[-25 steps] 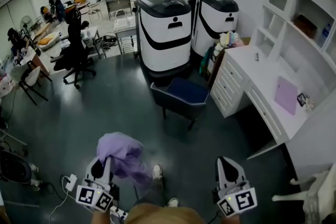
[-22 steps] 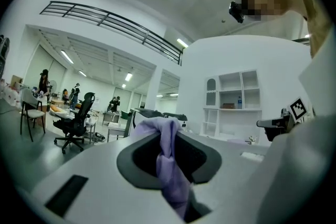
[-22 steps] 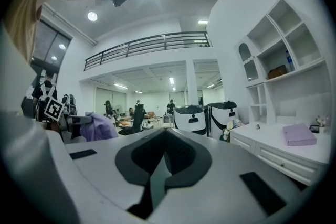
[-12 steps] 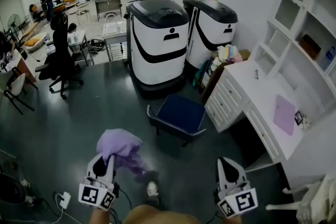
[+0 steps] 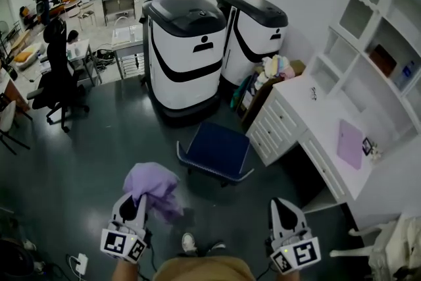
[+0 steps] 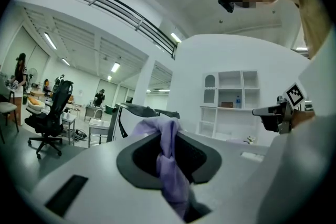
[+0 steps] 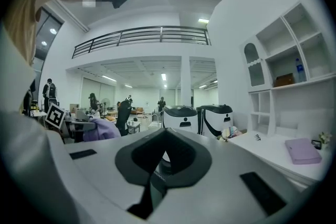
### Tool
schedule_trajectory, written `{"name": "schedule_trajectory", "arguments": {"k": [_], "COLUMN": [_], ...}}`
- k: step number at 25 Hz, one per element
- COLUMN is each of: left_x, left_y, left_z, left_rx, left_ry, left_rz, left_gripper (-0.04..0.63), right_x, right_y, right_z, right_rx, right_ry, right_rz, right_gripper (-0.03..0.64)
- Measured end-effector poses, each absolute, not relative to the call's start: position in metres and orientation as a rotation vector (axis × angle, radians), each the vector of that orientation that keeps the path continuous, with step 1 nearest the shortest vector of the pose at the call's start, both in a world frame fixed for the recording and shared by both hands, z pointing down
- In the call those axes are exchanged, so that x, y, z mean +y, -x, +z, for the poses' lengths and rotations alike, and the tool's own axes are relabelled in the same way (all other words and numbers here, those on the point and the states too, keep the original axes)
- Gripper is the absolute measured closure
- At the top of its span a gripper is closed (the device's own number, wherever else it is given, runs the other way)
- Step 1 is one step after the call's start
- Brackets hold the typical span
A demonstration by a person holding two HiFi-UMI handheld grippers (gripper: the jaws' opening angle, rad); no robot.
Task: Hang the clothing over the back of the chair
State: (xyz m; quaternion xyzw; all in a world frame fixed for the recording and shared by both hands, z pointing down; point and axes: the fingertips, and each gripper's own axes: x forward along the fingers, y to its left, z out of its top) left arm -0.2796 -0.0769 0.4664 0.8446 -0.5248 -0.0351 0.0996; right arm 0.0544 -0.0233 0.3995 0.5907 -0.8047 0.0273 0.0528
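Closing in on chair (image 5: 217, 149), left gripper (image 5: 136, 203) still clamping purple clothing (image 5: 152, 182)

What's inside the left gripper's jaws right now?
A lilac garment: the left gripper is shut on a twisted fold of it, and the rest bunches out past the tips. The gripper's body covers the fold's lower end, so how much is caught stays hidden.

Noted left claw (image 5: 136, 202) clamped on purple clothing (image 5: 151, 182), right claw (image 5: 283, 206) closed with nothing between its jaws, both held low, roughly level, pointing forward, well apart.
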Motion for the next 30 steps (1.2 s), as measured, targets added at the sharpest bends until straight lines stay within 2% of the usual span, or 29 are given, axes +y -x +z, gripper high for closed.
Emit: {"name": "schedule_trajectory", "arguments": {"k": [9, 19, 30], "left_x": [-0.124, -0.173, -0.194], "left_y": [0.231, 0.178, 0.153], "left_z": [0.478, 0.473, 0.483], "left_rx": [-1.425, -1.479, -1.525], "left_ry": [-2.545, -2.533, -2.508], "left_rz": [-0.051, 0.002, 0.1], "left_gripper": [0.54, 0.54, 0.54], "right_x": [-0.066, -0.14, -0.19], "right_y": [-0.082, -0.138, -0.166], "right_z": [0.403, 0.39, 0.397], "right_rx": [-2.432, -2.519, -2.592], "right_ry": [-1.864, -1.86, -1.812], "right_rz": [0.098, 0.071, 0.095], "right_gripper": [0.614, 0.614, 0.614]}}
